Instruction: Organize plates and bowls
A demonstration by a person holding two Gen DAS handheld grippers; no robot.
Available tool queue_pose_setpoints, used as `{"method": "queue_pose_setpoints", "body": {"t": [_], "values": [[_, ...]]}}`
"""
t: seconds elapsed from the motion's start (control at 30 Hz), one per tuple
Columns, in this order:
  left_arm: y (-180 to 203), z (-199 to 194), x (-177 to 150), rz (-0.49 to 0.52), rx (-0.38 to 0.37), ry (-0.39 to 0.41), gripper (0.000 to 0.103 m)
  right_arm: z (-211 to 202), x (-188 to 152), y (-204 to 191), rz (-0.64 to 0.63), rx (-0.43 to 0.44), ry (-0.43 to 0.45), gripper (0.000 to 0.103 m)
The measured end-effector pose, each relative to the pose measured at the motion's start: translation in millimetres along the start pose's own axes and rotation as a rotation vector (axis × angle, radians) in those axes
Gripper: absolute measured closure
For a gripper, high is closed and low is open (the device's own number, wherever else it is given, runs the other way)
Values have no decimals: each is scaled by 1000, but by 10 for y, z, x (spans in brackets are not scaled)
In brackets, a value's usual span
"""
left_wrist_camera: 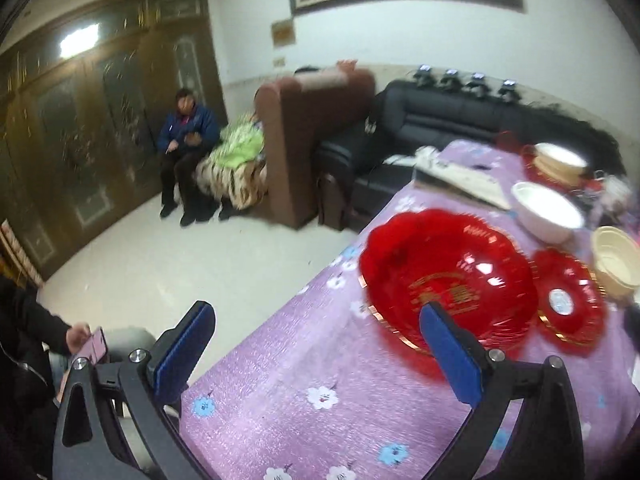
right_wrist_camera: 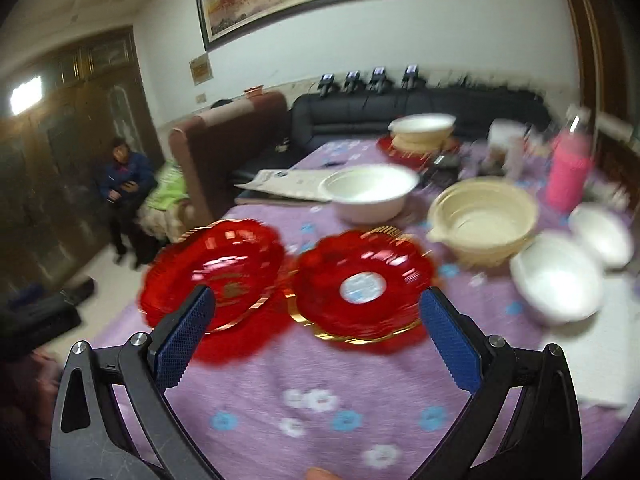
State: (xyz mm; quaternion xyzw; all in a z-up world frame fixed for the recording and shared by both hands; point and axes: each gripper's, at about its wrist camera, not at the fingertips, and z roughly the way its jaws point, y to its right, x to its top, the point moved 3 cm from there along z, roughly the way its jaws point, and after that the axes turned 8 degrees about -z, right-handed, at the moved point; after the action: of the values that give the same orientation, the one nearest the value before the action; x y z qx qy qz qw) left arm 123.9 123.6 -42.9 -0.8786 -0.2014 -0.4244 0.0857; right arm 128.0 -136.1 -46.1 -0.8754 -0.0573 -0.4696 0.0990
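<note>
A large red scalloped plate lies near the left edge of the purple flowered table. My left gripper is open just in front of it, its right finger overlapping the near rim and gripping nothing. Beside it is a stack of gold-rimmed red plates with a white label in the middle. My right gripper is open and empty, facing this stack. Behind stand a white bowl and a cream bowl. Two white bowls sit at the right.
A far stack of bowls on a red plate stands at the back, with papers and a pink flask. A black sofa and a brown armchair border the table. A person sits by the wall; a hand holds a phone.
</note>
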Motion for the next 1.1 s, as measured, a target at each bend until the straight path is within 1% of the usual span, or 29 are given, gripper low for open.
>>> {"method": "queue_pose_setpoints", "body": {"t": [0.03,0.07,0.17,0.27,0.37,0.4,0.43,0.5,0.57,0.6,0.63,0.67,0.7,0.73,0.77,0.8,0.83,0.87,0.93,0.97,1.03,1.1], "values": [[-18,88,0,-19,9,-28,1,52,-5,-30,22,43,-10,0],[-36,138,-7,-36,12,-46,1,150,-6,-95,39,104,-39,0],[-98,374,11,-82,45,-101,1,418,-72,-287,61,197,-140,0],[-10,574,31,-71,64,-152,1,666,-174,-396,138,236,-200,1],[116,781,-6,-41,83,-224,1,917,-228,-373,241,251,-238,4],[170,860,-39,-39,66,-258,1,959,-228,-355,279,264,-238,4],[194,896,-50,-39,59,-274,1,1005,-218,-338,303,271,-242,4],[237,989,-98,-35,73,-318,2,1162,-228,-359,328,270,-298,4],[266,1030,-133,-42,50,-343,6,1275,-269,-353,393,302,-341,4],[282,1046,-150,-37,53,-352,11,1340,-309,-339,425,294,-369,4],[291,1064,-154,-33,51,-359,18,1381,-335,-329,450,296,-376,4],[296,1078,-164,-33,43,-369,23,1391,-333,-315,470,297,-358,5],[299,1076,-152,-28,41,-359,27,1408,-331,-305,486,293,-354,7],[297,1081,-143,-29,28,-350,32,1413,-326,-301,491,293,-355,15],[290,1094,-123,-31,24,-347,35,1425,-316,-303,493,293,-352,32],[292,1078,-103,-33,9,-341,50,1462,-330,-314,486,292,-370,43],[316,1072,-73,-30,-10,-335,72,1487,-344,-314,472,281,-375,74],[343,1034,-68,-20,-41,-338,84,1531,-369,-307,468,276,-396,85],[373,1017,-51,-4,-35,-332,84,1540,-417,-233,507,311,-398,85],[385,1008,-63,12,-42,-329,84,1529,-416,-231,505,312,-401,86],[359,988,-93,17,-48,-333,84,1483,-406,-273,464,290,-395,86],[287,876,-130,43,-40,-326,84,1425,-414,-331,431,296,-406,86]]}}
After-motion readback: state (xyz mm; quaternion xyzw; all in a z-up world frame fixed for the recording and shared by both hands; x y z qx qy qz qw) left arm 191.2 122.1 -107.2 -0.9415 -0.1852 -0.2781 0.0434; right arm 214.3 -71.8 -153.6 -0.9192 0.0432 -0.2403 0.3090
